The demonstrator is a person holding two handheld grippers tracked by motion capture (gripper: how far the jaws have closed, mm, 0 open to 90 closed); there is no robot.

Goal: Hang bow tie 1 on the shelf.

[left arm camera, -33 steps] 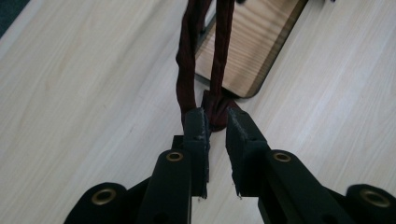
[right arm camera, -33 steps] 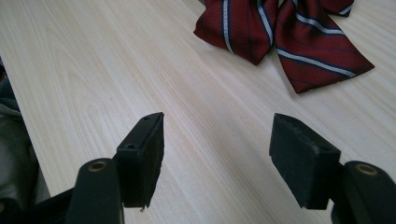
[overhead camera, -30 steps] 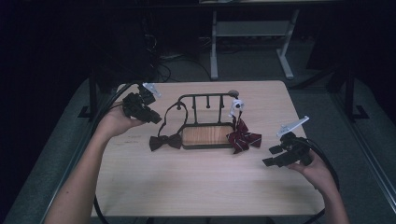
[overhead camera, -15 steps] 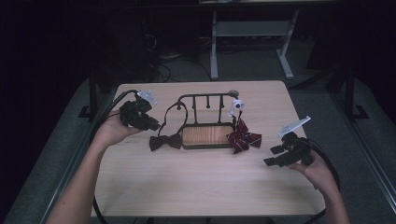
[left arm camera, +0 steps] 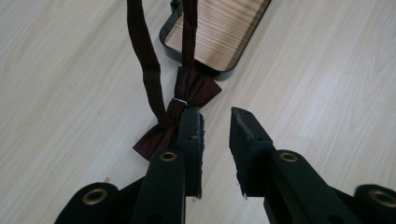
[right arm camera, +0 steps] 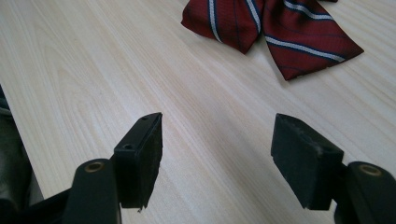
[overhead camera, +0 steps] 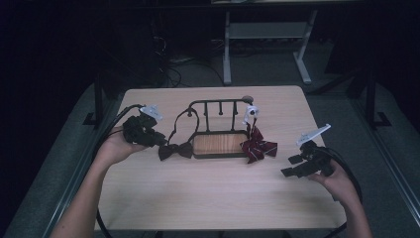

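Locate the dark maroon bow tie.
In the high view the dark maroon bow tie lies on the table, left of the wooden-based black rack, just right of the left hand-held gripper.

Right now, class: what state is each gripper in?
Left gripper: jaws just opening, nothing between them, beside the dark bow tie.
Right gripper: open, empty.

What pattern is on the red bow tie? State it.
White and dark stripes on the red bow tie, clearest in the right gripper view.
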